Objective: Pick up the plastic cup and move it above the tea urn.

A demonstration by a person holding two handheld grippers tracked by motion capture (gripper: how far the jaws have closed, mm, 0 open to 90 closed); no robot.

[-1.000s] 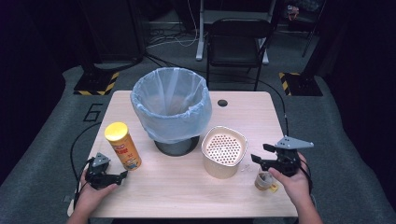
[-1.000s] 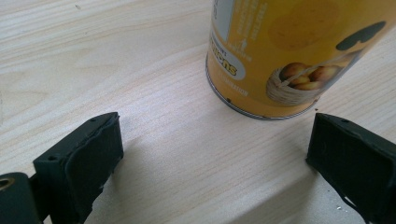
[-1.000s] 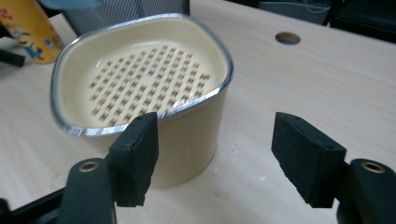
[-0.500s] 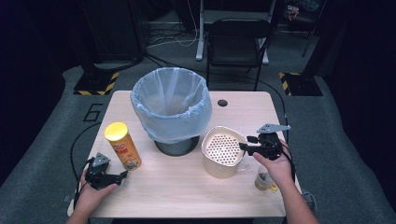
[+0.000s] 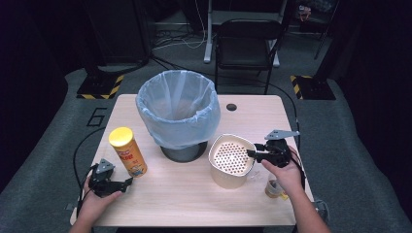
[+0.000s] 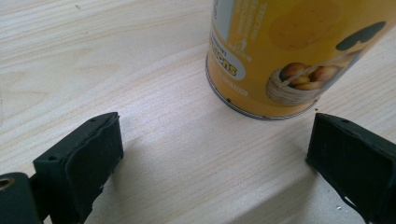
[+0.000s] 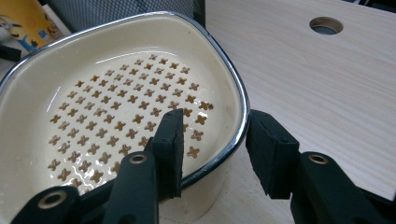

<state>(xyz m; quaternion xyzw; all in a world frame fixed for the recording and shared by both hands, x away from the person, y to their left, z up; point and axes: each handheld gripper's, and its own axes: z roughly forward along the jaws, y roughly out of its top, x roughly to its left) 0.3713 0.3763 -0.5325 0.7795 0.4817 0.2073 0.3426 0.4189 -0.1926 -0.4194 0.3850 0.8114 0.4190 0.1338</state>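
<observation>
Left claw (image 5: 125, 183) lies released on the pale wood-grain counter (image 5: 194, 204), a glossy yellow cardboard can (image 5: 127, 151) standing just ahead of it. Farther right is a bin (image 5: 177, 111) lined with thin, filmy plastic. The cream pot (image 5: 226, 179) sits directly in front of the right claw (image 5: 251, 153), which has just been closing and now pinches its metal-edged rim. The pot is rounded and smooth, with a floor pierced by small crosses. Gripped at one slick edge, it could tip or slip when lifted and strike the small jar (image 5: 273, 188) behind.
</observation>
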